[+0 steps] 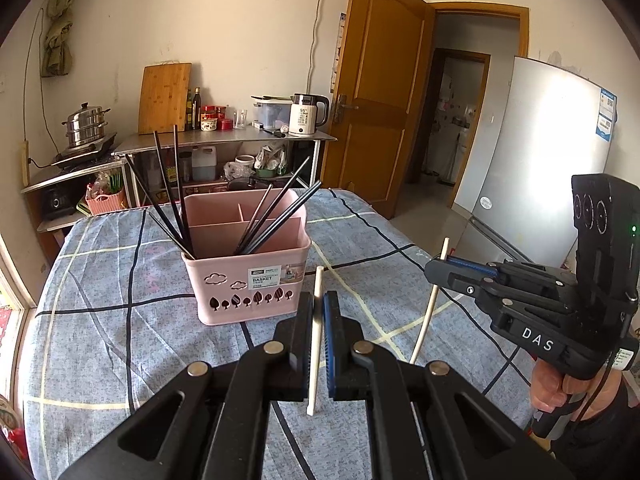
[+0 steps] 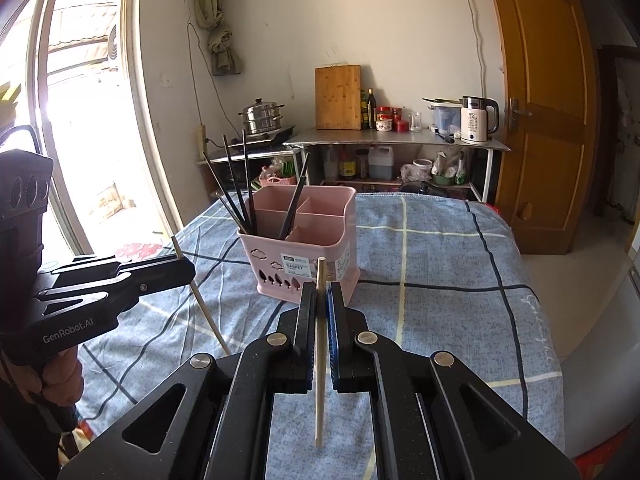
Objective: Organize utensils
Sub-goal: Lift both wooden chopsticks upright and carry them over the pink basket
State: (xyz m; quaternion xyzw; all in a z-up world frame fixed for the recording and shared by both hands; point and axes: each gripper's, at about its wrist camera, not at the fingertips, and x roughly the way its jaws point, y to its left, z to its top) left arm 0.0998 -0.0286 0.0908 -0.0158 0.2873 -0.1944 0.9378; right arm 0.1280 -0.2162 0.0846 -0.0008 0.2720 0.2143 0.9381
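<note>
Left tongs (image 1: 319,312) pinching chopstick (image 1: 315,344), "BASKET" label (image 1: 265,277)

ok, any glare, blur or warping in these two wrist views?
Right wrist view: the window at left is blown out white, and the door bows from fisheye. Left wrist view: evenly lit, a soft sheen on the fridge, black corners from the lens. Both are sharp; the pink basket label is readable, and the pale chopstick in the left gripper is crisp.

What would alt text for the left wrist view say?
The left gripper clamps a pale chopstick upright before a pink basket holding black chopsticks. At right, the right gripper grips another pale chopstick above the checked tablecloth.
</note>
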